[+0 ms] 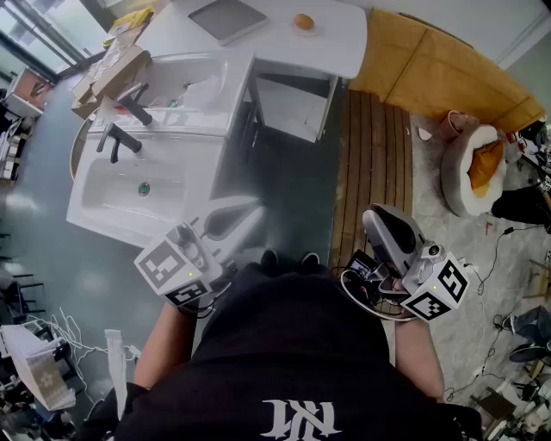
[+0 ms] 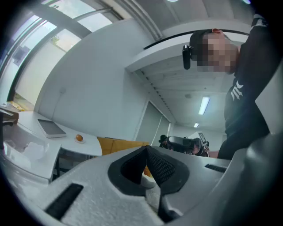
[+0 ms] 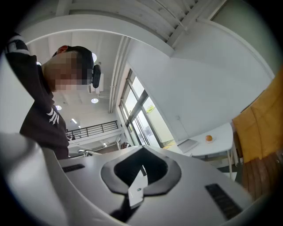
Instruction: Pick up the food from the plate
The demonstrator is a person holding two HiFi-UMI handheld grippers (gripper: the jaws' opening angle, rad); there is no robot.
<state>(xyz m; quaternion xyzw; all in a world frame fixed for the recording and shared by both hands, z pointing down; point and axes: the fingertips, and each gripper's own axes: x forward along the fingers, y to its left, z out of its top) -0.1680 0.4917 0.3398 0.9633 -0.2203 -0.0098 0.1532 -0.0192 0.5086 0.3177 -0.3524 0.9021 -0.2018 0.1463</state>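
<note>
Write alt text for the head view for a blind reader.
Seen from above, a person holds the left tool and right tool close to the body, far from an orange food item on a plate on the white counter ahead. Two white sinks sit at left.

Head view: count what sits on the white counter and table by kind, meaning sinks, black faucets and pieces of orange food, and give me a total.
Sinks: 2
Black faucets: 2
Orange food pieces: 1
Total: 5
</note>
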